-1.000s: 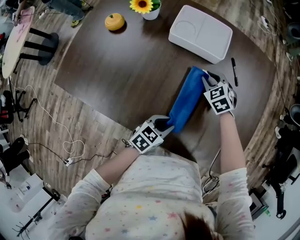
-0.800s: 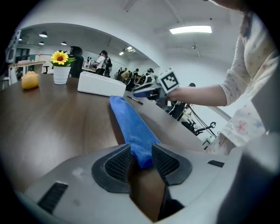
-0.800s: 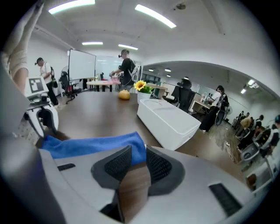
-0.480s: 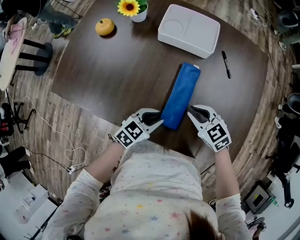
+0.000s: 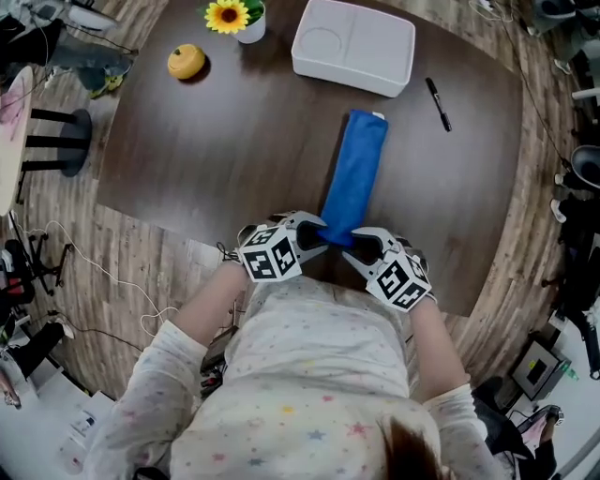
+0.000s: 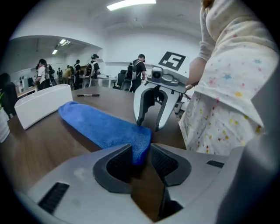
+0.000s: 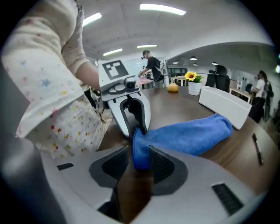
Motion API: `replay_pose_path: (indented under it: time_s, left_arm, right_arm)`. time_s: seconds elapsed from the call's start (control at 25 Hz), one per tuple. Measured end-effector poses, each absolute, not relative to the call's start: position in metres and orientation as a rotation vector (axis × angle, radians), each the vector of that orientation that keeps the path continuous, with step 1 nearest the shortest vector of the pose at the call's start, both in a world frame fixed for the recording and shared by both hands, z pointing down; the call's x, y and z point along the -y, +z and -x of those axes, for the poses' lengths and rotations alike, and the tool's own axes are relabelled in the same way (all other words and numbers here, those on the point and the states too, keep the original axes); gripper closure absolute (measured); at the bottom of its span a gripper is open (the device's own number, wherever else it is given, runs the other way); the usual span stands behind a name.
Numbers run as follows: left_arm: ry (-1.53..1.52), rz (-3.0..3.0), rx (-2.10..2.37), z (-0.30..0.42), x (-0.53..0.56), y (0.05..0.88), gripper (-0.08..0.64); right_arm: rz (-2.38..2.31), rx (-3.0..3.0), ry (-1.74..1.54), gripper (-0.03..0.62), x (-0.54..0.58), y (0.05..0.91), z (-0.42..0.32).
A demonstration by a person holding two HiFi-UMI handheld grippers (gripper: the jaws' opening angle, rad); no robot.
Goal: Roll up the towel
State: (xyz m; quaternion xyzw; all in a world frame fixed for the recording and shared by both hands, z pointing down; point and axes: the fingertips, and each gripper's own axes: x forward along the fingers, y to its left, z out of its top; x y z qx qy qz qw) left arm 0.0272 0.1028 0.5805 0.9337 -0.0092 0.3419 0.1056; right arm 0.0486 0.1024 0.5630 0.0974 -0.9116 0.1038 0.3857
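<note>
Towel [image 5: 354,173] caught at its near end from both sides! Left gripper [image 5: 322,234] nipping the left corner of that end, jaws just closing in, fuzzy blue pile packed between the ribbed black pads. Right gripper [image 5: 352,242] clenched on the right corner, a thick fold of the same blue cloth squeezed between its pads. Tips of the two almost nose to nose, both angled down at the table [image 5: 187,159], right at its near edge. Smooth grey-white plastic shells, a cube of black-and-white square markers riding on each. Behind them, sleeves [image 5: 187,356] of a pale top sprinkled with small coloured stars.

Out from the grip: soft, nappy cloth, bright blue, laid as one long, narrow, plump strip with rounded edges, running from the near edge up the middle of the table toward the far edge. Folded or rolled, hard to call. Far end stopping just short of a white rectangular tray [image 5: 354,45], glossy, rounded corners, a round hollow moulded in one half, set at the far edge. Slim black pen [image 5: 438,103] lying flat toward the far right, beside the tray, apart from the cloth. Far left corner: small orange pumpkin-shaped ornament [image 5: 187,61], next to it a sunflower [image 5: 228,15] in a white pot [image 5: 251,30]. Dark brown matt tabletop, fine wood grain, rounded outline.
</note>
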Motion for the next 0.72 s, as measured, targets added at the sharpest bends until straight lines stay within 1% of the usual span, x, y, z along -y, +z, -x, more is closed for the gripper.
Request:
replay_pose_path:
  time_s: [0.12,0.28,0.4,0.48,0.72]
  left_arm:
    - [1.063,-2.747,-0.035,-0.027,-0.106,0.590,0.413]
    - [1.053,-2.743,-0.070,-0.030,-0.104,0.592,0.397]
    - [1.051,-2.749,-0.088,-0.031,-0.102,0.593,0.397]
    - [1.053,-2.758,-0.093,-0.031,-0.101,0.593,0.398]
    - [0.975,-2.752,-0.030,-0.027,-0.090,0.580,0.397]
  right_arm:
    - [-0.232,2.244,0.168,0.425,-0.106,0.580,-0.052]
    - [-0.240,2.182,0.071,0.425,-0.101,0.593,-0.054]
    - [-0.289,2.174,0.049,0.489,-0.094,0.594,-0.055]
    - [-0.315,2.197,0.110,0.517,-0.091,0.592,-0.056]
    - [-0.381,2.287,0.451,0.531,-0.080,0.576,-0.060]
